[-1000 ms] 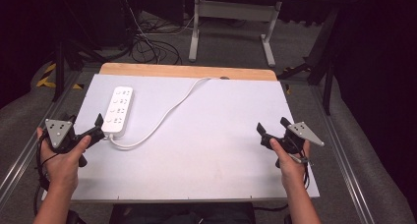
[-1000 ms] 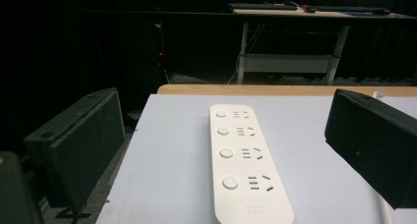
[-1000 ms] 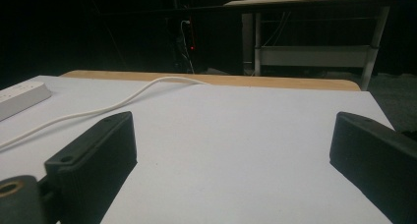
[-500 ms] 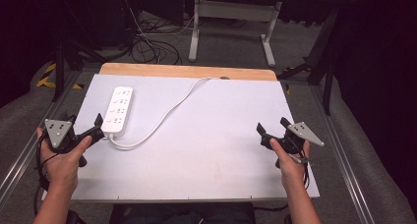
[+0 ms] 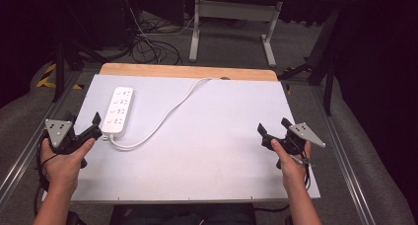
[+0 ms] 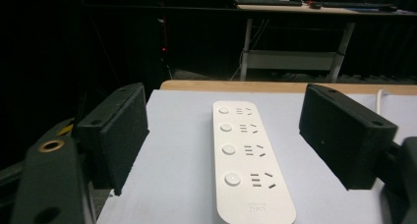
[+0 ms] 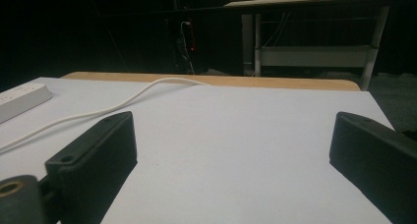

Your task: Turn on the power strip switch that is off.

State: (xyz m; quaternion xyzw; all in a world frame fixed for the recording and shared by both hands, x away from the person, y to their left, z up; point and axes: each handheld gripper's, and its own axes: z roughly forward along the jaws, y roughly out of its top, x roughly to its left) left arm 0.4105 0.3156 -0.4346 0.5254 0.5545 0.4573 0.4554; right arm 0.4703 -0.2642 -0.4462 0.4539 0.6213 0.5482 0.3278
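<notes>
A white power strip [image 5: 119, 111] with several sockets lies on the left part of the white table top [image 5: 207, 136]. Its white cable [image 5: 167, 114] loops from the near end and runs to the table's far edge. My left gripper [image 5: 84, 122] is open at the left edge, just short of the strip's near end. In the left gripper view the power strip [image 6: 246, 155] lies ahead between the two black jaws, untouched. My right gripper [image 5: 273, 126] is open near the right edge with nothing between its jaws. In the right gripper view the cable [image 7: 113, 108] crosses far ahead.
A wooden strip [image 5: 187, 71] borders the table's far edge. Metal rails [image 5: 345, 151] run along both sides. Behind the table a desk frame [image 5: 231, 25] and floor cables [image 5: 148, 42] stand in the dark. The white surface between the two grippers is bare.
</notes>
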